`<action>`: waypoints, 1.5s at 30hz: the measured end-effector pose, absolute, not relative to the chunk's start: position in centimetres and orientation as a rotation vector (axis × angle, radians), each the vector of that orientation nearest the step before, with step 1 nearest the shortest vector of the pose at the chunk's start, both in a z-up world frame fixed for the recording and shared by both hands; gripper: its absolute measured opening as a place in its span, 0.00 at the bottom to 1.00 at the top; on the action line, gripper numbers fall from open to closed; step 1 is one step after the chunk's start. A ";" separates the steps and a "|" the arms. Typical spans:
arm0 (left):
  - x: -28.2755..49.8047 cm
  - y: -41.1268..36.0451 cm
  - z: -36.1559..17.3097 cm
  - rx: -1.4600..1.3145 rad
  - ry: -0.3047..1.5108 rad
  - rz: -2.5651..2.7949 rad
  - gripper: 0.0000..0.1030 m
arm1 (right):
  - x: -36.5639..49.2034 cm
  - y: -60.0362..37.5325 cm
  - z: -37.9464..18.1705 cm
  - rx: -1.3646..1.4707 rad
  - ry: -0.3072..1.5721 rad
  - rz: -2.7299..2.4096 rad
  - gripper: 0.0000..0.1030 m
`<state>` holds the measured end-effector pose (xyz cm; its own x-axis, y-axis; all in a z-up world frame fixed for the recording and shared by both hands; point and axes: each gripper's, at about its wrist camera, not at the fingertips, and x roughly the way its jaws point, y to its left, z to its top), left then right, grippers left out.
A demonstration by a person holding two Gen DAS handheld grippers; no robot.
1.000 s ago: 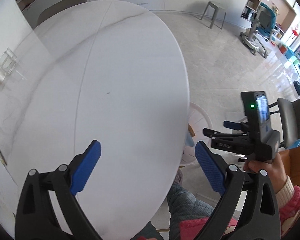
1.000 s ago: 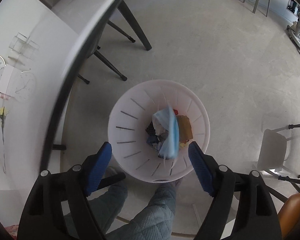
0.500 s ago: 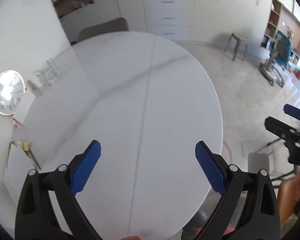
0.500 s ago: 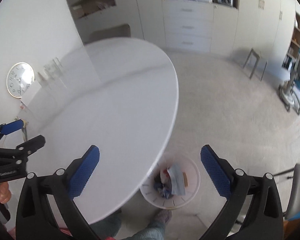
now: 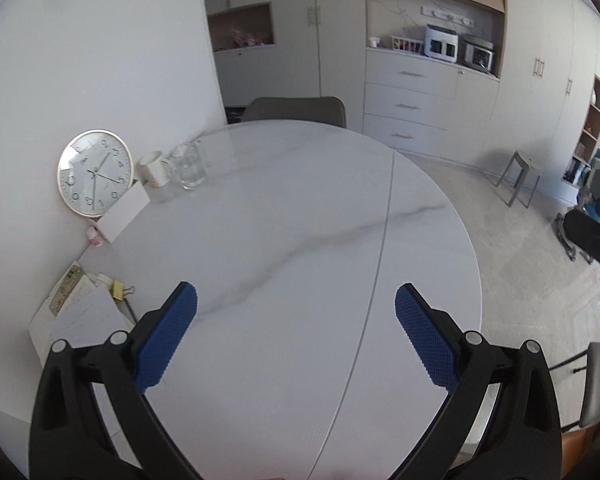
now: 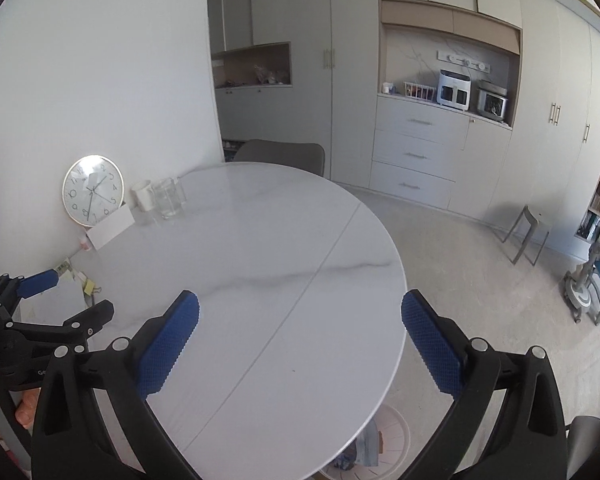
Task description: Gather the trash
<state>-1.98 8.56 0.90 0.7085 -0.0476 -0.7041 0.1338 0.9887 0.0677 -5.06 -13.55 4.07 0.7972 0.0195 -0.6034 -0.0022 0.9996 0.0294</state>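
Left gripper (image 5: 296, 320) above the white marble table (image 5: 300, 208), jaws spread wide, nothing between them. Right gripper (image 6: 300, 328) likewise wide apart and empty. White slotted bin (image 6: 384, 446) sits on the floor under the table's near edge, partly hidden; crumpled trash (image 6: 366, 450) inside, blue and pale pieces. Clock (image 5: 95, 172), mug (image 5: 154, 169) and glass (image 5: 191, 168) at the table's far left.

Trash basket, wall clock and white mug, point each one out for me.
trash basket (image 6: 394, 438): right wrist view, on its white slotted wall, below the table edge.
wall clock (image 5: 95, 173): left wrist view, on the dial's centre.
white mug (image 5: 155, 169): left wrist view, on the mug's side wall.
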 end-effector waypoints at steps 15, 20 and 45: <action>-0.8 10.8 -0.1 0.033 0.814 -0.082 0.92 | -3.1 -9.8 1.0 -0.010 0.737 0.069 0.98; -0.5 10.7 -0.5 0.024 0.827 -0.107 0.92 | -2.8 -10.2 0.6 0.003 0.756 0.055 0.98; -0.4 10.4 -1.0 0.032 0.841 -0.131 0.92 | -3.2 -10.4 0.5 0.018 0.761 0.031 0.98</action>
<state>-0.43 10.39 -1.01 0.6594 -0.1033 -0.7446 0.1289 0.9914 -0.0234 -3.17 -10.40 0.54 0.7236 0.0343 -0.6893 -0.0216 0.9994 0.0271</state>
